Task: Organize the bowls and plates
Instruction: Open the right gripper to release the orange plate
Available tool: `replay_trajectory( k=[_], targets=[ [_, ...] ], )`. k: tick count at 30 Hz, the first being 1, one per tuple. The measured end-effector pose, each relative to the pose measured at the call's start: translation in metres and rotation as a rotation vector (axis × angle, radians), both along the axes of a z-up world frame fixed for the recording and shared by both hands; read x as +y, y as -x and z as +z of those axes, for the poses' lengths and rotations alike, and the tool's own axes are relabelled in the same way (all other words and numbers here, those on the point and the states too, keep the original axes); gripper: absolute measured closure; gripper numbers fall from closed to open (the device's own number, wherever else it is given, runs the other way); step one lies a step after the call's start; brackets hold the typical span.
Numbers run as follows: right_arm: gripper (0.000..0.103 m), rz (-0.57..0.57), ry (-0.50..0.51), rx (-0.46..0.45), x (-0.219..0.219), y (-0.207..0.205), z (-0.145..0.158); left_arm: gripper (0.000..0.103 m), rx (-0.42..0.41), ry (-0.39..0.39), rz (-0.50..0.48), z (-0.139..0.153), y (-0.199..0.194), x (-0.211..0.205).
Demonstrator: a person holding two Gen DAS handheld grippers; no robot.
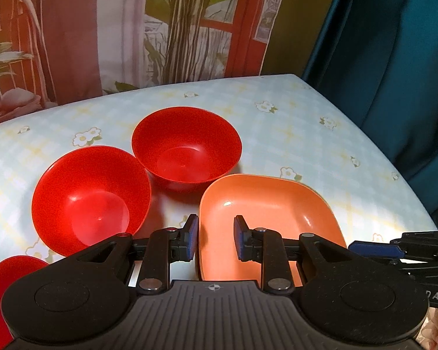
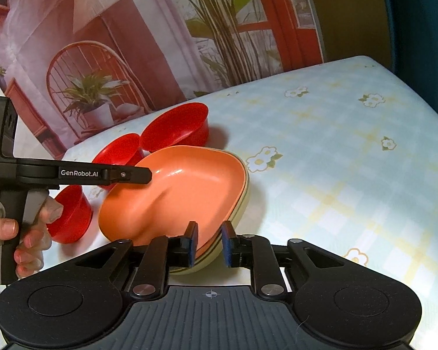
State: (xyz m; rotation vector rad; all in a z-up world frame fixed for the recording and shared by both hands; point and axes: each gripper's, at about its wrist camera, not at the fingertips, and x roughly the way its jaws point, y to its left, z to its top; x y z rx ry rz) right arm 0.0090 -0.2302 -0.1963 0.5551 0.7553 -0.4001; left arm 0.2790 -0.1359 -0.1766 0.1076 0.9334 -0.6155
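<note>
The plates (image 2: 175,192) lie stacked on the worktop (image 2: 350,160), orange one on top; the right gripper (image 2: 208,245) straddles their near rim, fingers spread, not pinching; the left gripper (image 1: 214,237) hovers spread over the stack's left edge; three red bowls (image 1: 90,198) beyond its left finger sit unstacked, so they remain to nest.
</note>
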Motion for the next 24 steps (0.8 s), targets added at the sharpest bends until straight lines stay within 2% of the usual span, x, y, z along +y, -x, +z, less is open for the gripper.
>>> replay_trajectory(
  k=[8,12,19,24],
  targets=[
    [0.083,-0.023,0.059,-0.008,-0.001,0.004,0.009,0.074,-0.046,0.04,0.017,0.019,0.011,0.014],
    [0.082,-0.013,0.095,-0.01,-0.001,-0.001,0.019,0.069,-0.082,0.052,0.041,0.032,0.014,0.034],
    [0.082,0.052,0.139,-0.04,-0.001,-0.031,0.038,0.068,-0.143,0.059,0.144,0.055,0.009,0.087],
    [0.082,0.122,0.166,-0.061,0.002,-0.066,0.049,0.068,-0.154,0.043,0.225,0.061,0.006,0.125]
  ],
)
